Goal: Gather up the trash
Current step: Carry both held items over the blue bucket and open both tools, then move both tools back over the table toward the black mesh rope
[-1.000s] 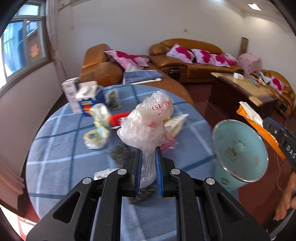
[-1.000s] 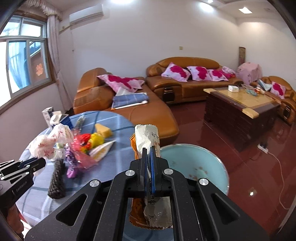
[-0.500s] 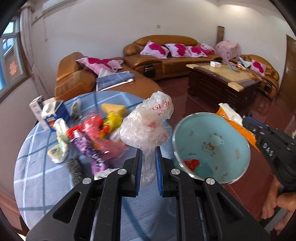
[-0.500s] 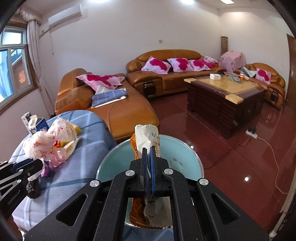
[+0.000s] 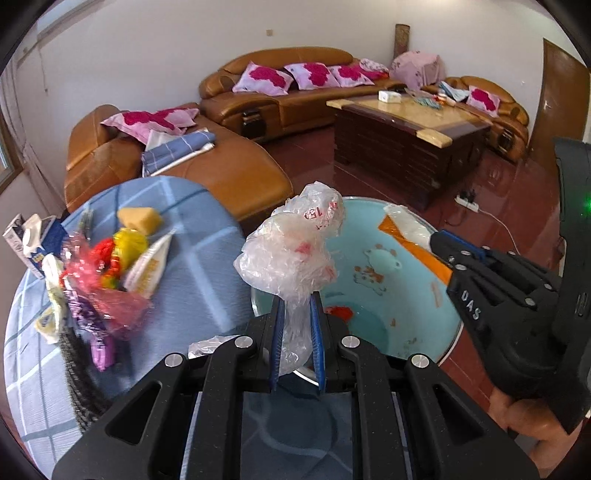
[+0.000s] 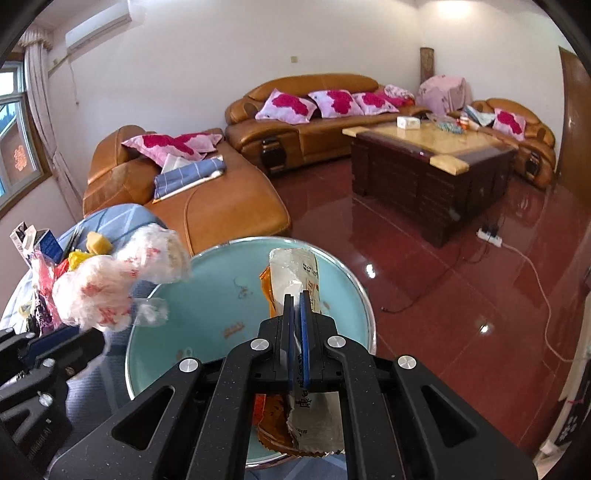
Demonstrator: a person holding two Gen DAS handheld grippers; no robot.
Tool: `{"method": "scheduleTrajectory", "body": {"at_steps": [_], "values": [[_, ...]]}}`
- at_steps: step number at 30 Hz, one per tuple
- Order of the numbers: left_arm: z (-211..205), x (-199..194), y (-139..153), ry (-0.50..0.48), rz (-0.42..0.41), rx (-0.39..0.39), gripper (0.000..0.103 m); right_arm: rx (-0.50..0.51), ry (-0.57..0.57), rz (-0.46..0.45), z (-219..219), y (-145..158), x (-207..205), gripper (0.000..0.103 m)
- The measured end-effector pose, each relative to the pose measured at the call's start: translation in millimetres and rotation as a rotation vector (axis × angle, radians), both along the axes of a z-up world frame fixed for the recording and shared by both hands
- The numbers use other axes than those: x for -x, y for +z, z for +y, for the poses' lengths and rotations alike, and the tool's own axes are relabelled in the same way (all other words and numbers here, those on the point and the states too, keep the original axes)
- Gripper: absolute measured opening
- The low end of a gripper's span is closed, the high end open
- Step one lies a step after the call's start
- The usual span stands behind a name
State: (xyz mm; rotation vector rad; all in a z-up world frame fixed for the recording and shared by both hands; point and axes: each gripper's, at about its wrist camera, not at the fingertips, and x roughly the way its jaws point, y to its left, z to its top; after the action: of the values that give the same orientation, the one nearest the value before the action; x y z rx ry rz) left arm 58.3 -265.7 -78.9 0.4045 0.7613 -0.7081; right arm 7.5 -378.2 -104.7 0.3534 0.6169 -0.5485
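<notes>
I am working in the living room of a home. A tan leather sectional sofa [image 6: 306,122] with pink flowered cushions [image 6: 286,105] runs along the white back wall, and a dark wooden coffee table [image 6: 432,166] stands on a glossy red tiled floor [image 6: 461,295]. An air conditioner [image 6: 98,24] hangs high on the wall beside a curtained window [image 6: 14,133]. Near me, a round table under a blue checked cloth [image 5: 207,258] has wrappers heaped at its left edge.

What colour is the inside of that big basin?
Light turquoise basin with small orange-brown markings; the right wrist view shows it best.
</notes>
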Motion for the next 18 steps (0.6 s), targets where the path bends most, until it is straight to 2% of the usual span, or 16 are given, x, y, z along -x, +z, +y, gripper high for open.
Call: {"method": "scheduleTrajectory", "body": {"at_steps": [8,9,11,15,16,18], "values": [[-10,-7,-16,0.003,0.041,-0.035,0.018,-0.04,-0.003,0.031,-9,-13,-5,0.006],[-10,-8,-17,0.008,0.043,-0.038,0.021,-0.051,-0.008,0.028,-11,-14,-4,0.013],[-11,-8,-18,0.017,0.035,-0.043,0.035,-0.075,-0.016,0.012,-14,-13,-2,0.029],[-9,-6,-14,0.033,0.015,-0.043,0.047,-0.079,-0.045,-0.02,-19,-8,5,0.03],[-7,-7,-12,0.047,0.004,-0.043,0.054,-0.081,-0.049,-0.025,-19,-7,6,0.03],[-4,-6,-9,0.065,-0.016,-0.047,0.056,-0.076,-0.055,-0.035,-18,-5,8,0.035]]}}
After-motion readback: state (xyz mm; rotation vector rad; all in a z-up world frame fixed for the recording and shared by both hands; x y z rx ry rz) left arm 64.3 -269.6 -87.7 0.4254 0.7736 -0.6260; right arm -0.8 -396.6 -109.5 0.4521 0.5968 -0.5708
